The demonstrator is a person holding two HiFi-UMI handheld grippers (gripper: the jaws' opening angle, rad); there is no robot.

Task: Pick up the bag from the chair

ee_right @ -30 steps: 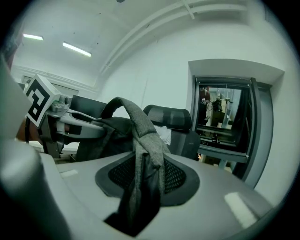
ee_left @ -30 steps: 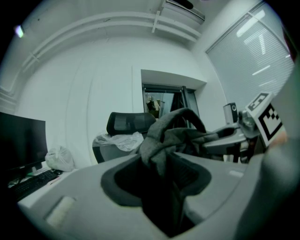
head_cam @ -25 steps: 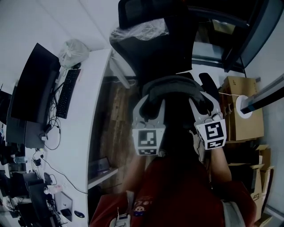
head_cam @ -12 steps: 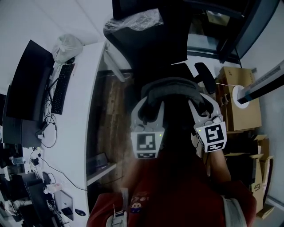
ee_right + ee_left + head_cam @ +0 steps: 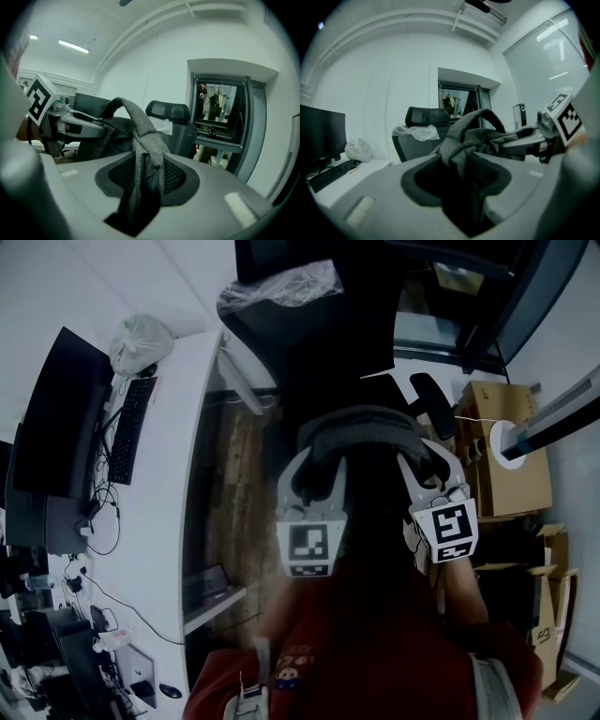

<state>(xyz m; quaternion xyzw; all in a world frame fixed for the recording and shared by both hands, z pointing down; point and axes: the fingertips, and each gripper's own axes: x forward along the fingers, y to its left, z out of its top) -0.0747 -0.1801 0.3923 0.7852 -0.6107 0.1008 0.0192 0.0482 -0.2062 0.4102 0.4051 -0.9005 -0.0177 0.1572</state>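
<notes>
A dark grey fabric bag hangs between my two grippers, in front of the black office chair. My left gripper is shut on a bunched fold of the bag, which runs down between the jaws. My right gripper is shut on the bag's grey strap, which loops up and over toward the left gripper. In the left gripper view the right gripper shows at the right, also on the fabric. The bag's lower part is hidden in shadow under the grippers.
A white desk runs along the left with a monitor, a keyboard and a white plastic bag. Clear plastic wrap lies on the chair's headrest. Cardboard boxes stand at the right.
Both grippers with the bag have come slightly toward me, away from the chair, then held still. Both grips are unchanged.
</notes>
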